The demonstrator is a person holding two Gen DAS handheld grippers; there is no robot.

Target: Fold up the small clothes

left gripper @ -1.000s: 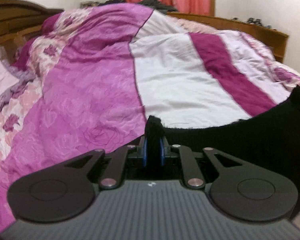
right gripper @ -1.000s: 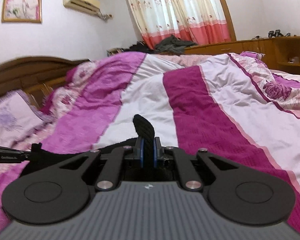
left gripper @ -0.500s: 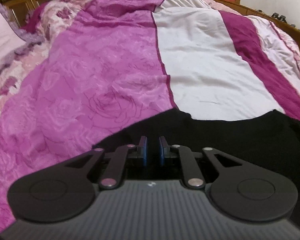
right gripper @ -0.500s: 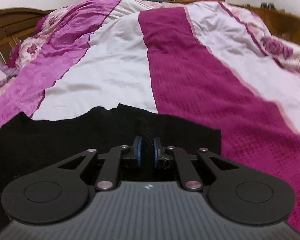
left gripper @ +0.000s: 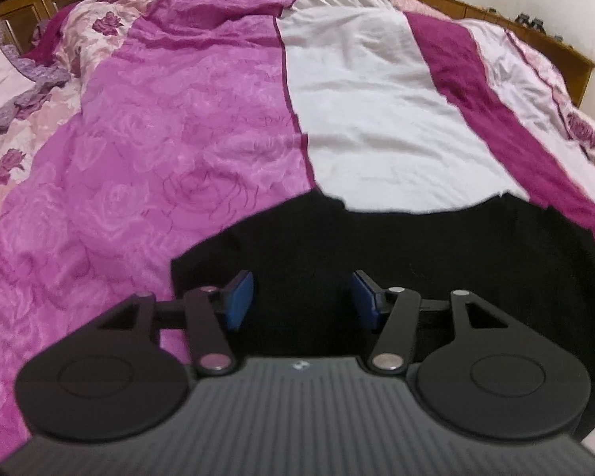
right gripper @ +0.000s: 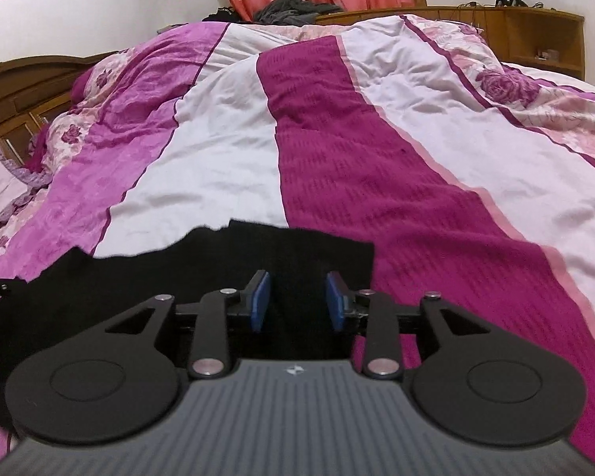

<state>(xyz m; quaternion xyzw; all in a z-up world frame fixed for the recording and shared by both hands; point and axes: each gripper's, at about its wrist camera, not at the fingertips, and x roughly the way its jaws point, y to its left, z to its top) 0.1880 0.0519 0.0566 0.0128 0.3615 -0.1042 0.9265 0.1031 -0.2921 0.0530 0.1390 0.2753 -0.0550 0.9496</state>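
I am letting my left gripper and right gripper spread apart, having just been opening, releasing the black knit garment flat on the pink-striped quilted bed for folding.

1. A second ago the left tongs were clamped on a raised tuft of the black garment; since then their jaws have just been opening, and the blue pads now stand apart with the cloth lying loose between them, unpinched.
2. The right tongs likewise gripped an upstanding fold; their jaws have just been opening too, less widely, and the fabric lies slack between them.
3. The garment, earlier lifted with its edge in the air, now lies spread flat on the bedspread across the lower half of both views.
4. Both cameras have sunk toward the bed; in the left view the curtain and wall have nearly left the upper frame.
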